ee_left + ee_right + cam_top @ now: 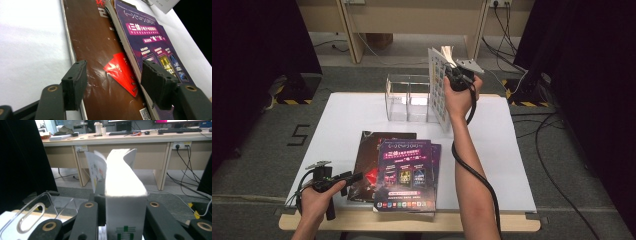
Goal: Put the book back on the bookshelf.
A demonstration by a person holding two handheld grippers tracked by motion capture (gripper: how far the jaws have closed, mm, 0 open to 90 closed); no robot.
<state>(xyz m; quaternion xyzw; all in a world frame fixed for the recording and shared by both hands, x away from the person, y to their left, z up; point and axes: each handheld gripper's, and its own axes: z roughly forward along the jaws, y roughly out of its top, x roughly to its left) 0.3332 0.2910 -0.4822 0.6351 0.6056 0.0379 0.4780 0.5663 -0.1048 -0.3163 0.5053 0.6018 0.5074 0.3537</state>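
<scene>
A: Where's the white book (pixel 439 90)?
B: Upright in the air, just right of the clear organizer (pixel 408 98), its lower corner close above the table (pixel 507 150). The right gripper (pixel 455 76) clamps its top edge, both jaws pressed on the page block.
A: And the left gripper (pixel 343 179)?
B: Well in front of the organizer, jaws apart, gripping nothing, over the brown book (pixel 100 65) beside the purple book (pixel 152 50)
</scene>
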